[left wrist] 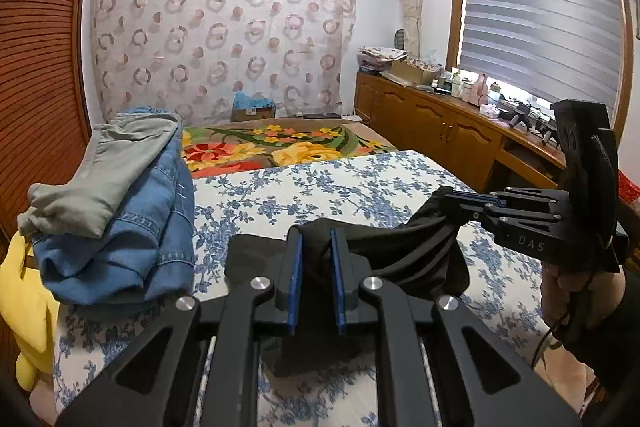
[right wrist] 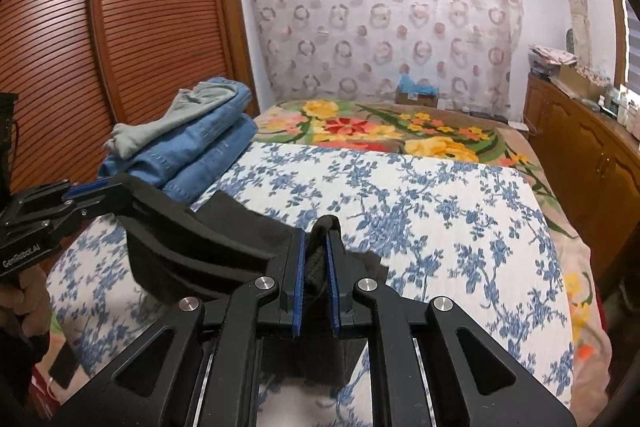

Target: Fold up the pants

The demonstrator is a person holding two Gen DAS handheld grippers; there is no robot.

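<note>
The black pants (left wrist: 400, 251) hang stretched between my two grippers above the blue-flowered sheet (left wrist: 320, 183). In the left wrist view my left gripper (left wrist: 316, 243) is shut on a fold of the black cloth between its blue pads. My right gripper (left wrist: 450, 201) comes in from the right, shut on the other end of the same edge, with a hand behind it. In the right wrist view the right gripper (right wrist: 317, 239) pinches a thick seam of the pants (right wrist: 208, 239). The left gripper (right wrist: 106, 187) holds the far end at the left. The cloth below both grippers is hidden.
A pile of folded blue jeans with grey pants on top (left wrist: 120, 203) (right wrist: 192, 143) lies at the bed's left side. A bright flowered blanket (right wrist: 380, 131) covers the far end of the bed. A wooden cabinet (left wrist: 440, 123) runs along the right, and a yellow plush toy (left wrist: 24, 291) sits at the left.
</note>
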